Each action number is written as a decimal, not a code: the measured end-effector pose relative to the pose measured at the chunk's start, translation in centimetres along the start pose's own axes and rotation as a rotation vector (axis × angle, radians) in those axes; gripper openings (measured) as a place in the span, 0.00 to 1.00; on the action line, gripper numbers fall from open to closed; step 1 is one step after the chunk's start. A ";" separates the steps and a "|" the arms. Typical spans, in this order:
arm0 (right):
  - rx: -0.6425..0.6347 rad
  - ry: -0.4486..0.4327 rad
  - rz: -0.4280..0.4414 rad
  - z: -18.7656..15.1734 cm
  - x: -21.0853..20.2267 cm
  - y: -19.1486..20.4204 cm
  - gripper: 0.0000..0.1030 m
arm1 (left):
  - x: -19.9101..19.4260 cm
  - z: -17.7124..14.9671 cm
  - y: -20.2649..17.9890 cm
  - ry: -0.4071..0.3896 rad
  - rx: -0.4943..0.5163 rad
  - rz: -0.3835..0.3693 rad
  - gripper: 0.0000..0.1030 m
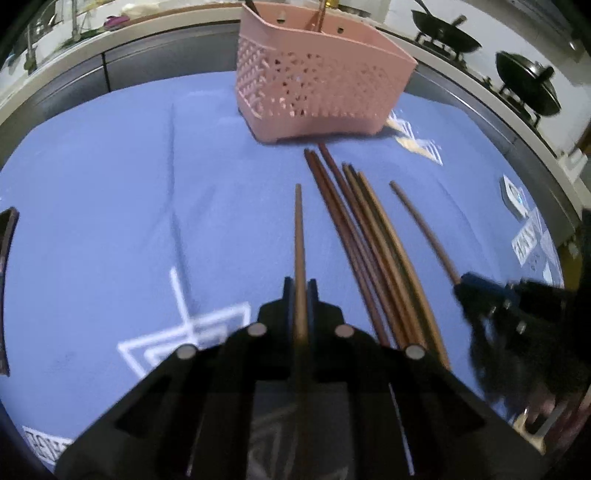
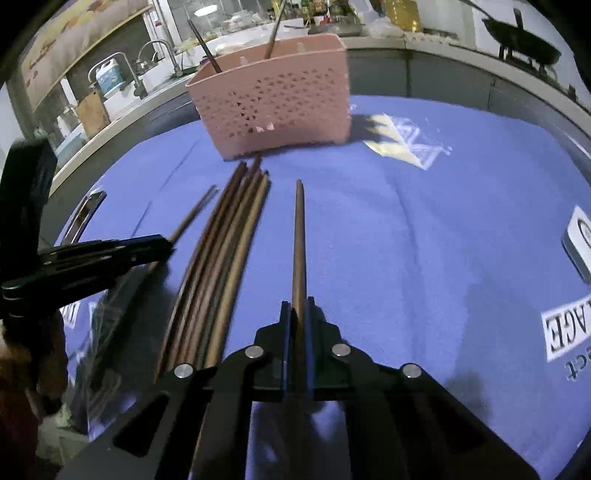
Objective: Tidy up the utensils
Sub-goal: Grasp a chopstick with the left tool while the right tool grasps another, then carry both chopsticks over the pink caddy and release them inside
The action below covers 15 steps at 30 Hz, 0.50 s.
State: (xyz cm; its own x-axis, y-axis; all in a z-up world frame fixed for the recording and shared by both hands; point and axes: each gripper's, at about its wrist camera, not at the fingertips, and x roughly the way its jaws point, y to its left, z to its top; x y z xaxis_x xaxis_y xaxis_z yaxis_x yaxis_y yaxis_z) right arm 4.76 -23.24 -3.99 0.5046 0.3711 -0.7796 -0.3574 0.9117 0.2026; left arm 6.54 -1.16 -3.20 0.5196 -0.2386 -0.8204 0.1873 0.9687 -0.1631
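A pink perforated utensil basket (image 1: 317, 85) stands at the far side of the blue cloth, with two chopsticks standing in it (image 2: 207, 51). It also shows in the right wrist view (image 2: 277, 99). A bundle of several brown chopsticks (image 1: 369, 236) lies on the cloth in front of it (image 2: 225, 243). My left gripper (image 1: 300, 291) is shut on a single chopstick (image 1: 299, 236) pointing at the basket. My right gripper (image 2: 299, 310) is shut on another chopstick (image 2: 298, 236). Each gripper shows in the other's view, the right (image 1: 480, 291) and the left (image 2: 110, 247).
The blue cloth (image 1: 147, 184) has white printed patterns and a crease. A clear plastic wrapper (image 2: 402, 144) lies right of the basket. Black woks (image 1: 447, 33) sit on a stove behind. A sink and faucets (image 2: 155, 55) are at the back left. A white object (image 2: 580, 240) lies at the right edge.
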 end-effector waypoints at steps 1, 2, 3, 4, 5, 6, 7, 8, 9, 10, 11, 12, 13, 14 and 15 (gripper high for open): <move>0.010 0.010 0.015 -0.3 -0.2 -0.3 0.07 | -0.3 -0.4 0.0 0.012 0.007 -0.004 0.06; 0.020 0.025 0.036 -0.4 -0.4 -0.7 0.07 | -0.4 -0.6 0.1 0.018 0.007 -0.005 0.06; 0.027 0.036 0.050 -0.4 -0.5 -0.9 0.08 | -0.5 -0.7 0.2 0.023 0.008 -0.007 0.06; 0.032 0.048 0.060 -0.3 -0.5 -1.0 0.09 | -0.4 -0.6 0.1 0.029 0.011 -0.006 0.06; 0.035 0.058 0.063 0.1 -0.3 -1.1 0.09 | -0.2 -0.3 0.0 0.035 0.022 -0.001 0.07; 0.036 0.063 0.060 0.6 -0.1 -1.1 0.10 | 0.1 0.2 -0.1 0.041 0.029 0.009 0.07; 0.035 0.069 0.056 1.3 0.2 -1.0 0.12 | 0.5 0.9 -0.3 0.045 0.033 0.022 0.07; 0.031 0.072 0.056 1.8 0.5 -0.8 0.14 | 0.7 1.3 -0.4 0.045 0.038 0.029 0.07; 0.024 0.072 0.054 2.4 0.9 -0.6 0.16 | 1.0 1.8 -0.7 0.042 0.049 0.036 0.07; 0.014 0.071 0.048 3.1 1.3 -0.4 0.18 | 1.5 2.4 -0.9 0.036 0.062 0.044 0.07; 0.001 0.070 0.037 3.9 1.8 -0.2 0.18 | 1.8 2.8 -1.0 0.032 0.069 0.049 0.07; -0.011 0.067 0.028 4.7 2.3 0.1 0.20 | 2.0 3.2 -1.1 0.027 0.075 0.052 0.07; -0.018 0.063 0.025 5.2 2.7 0.2 0.21 | 2.3 3.5 -1.2 0.021 0.083 0.051 0.07; -0.025 0.054 0.027 5.8 3.2 0.3 0.21 | 2.6 3.9 -1.4 0.014 0.096 0.049 0.07; -0.029 0.048 0.027 6.2 3.5 0.3 0.21 | 2.8 4.1 -1.4 0.009 0.105 0.048 0.05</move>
State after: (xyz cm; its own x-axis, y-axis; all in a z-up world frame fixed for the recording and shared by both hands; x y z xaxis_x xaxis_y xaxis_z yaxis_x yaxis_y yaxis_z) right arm 11.28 -20.59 -3.02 0.4562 0.3864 -0.8016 -0.3932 0.8956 0.2079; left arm 11.15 -3.48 -2.98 0.5227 -0.1915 -0.8307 0.2494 0.9662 -0.0657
